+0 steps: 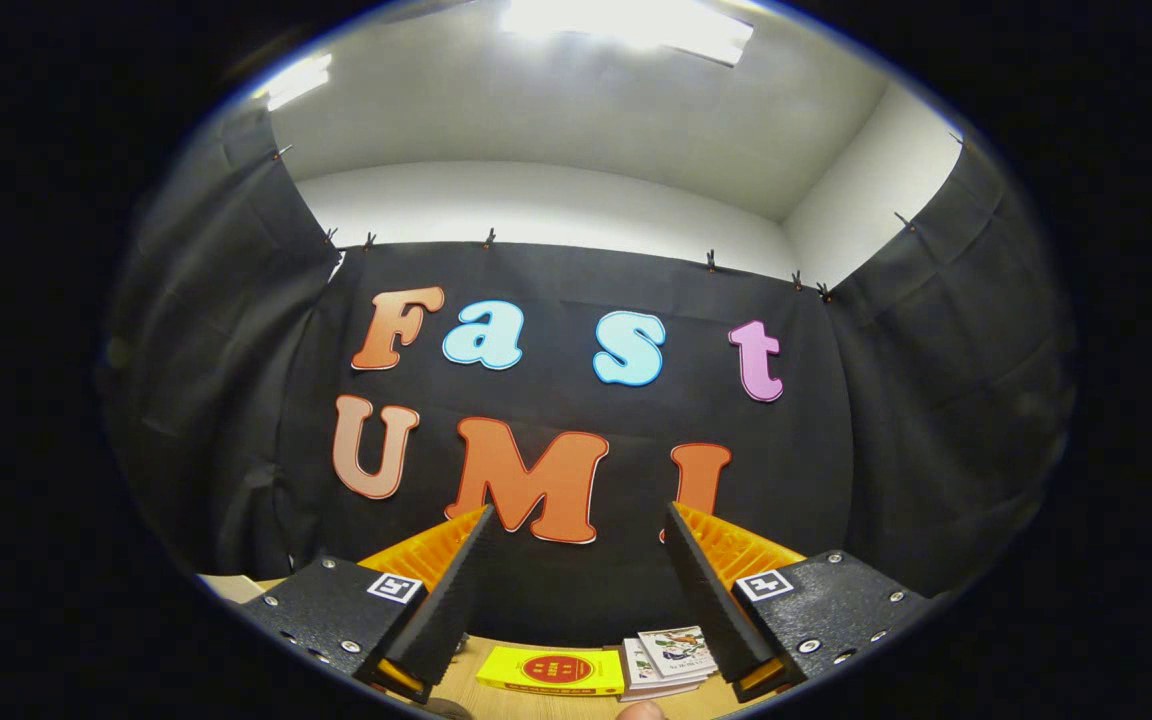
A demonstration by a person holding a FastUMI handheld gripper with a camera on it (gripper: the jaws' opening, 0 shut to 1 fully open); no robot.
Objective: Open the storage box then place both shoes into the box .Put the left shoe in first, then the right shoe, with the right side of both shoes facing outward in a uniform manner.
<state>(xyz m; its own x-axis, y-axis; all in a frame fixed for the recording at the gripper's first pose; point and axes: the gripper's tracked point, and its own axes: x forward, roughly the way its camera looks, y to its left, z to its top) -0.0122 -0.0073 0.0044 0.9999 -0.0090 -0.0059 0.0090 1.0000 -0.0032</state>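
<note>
**Hand-held gripper raised, fingers spread on nothing**

Gripper view: the hand-held gripper (576, 520) is pointing up at the black cloth wall (916, 400), its two fingers (451, 590) standing wide apart and pinching nothing. Each finger mount is carrying a small square black-and-white marker. Low between the fingers, a wooden surface (556, 705) is showing, and on it a flat yellow booklet (551, 671) with a red round emblem is lying; its print is too small to read. Just beside it, a small stack of illustrated leaflets (671, 655) is resting. The shoes and storage box are somewhere out of frame. Overhead, ceiling lights (626, 25) are glowing.
</note>
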